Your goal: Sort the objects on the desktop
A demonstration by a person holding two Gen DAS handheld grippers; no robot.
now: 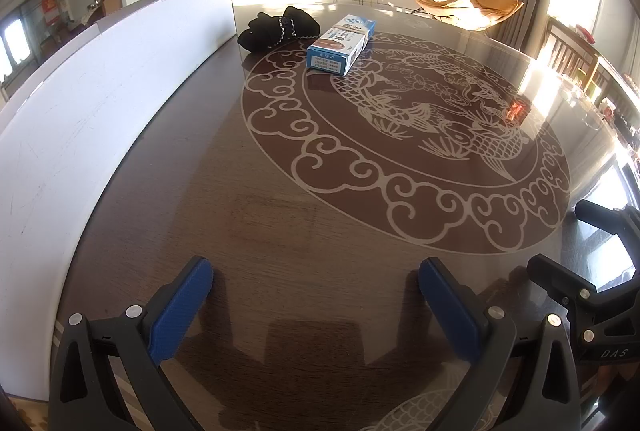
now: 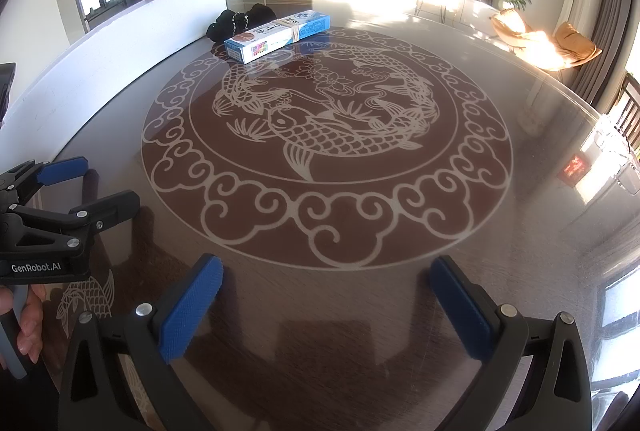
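Reaching across the glossy bench (image 2: 520, 231) is the risk: both the left gripper (image 1: 316, 295) and right gripper (image 2: 326, 295) hang apart and empty, while the box (image 1: 342, 45) touches the black cloth (image 1: 280, 27) far off, so it may slide.

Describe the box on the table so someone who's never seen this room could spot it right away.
Start at the round dark table with the pale fish-and-cloud medallion, then look to its far edge by the white board. There a long blue-and-white carton, bound by a rubber band, lies flat. Its only neighbour is a soft black fabric bundle just behind it; the carton is the rigid, printed, light-coloured one.
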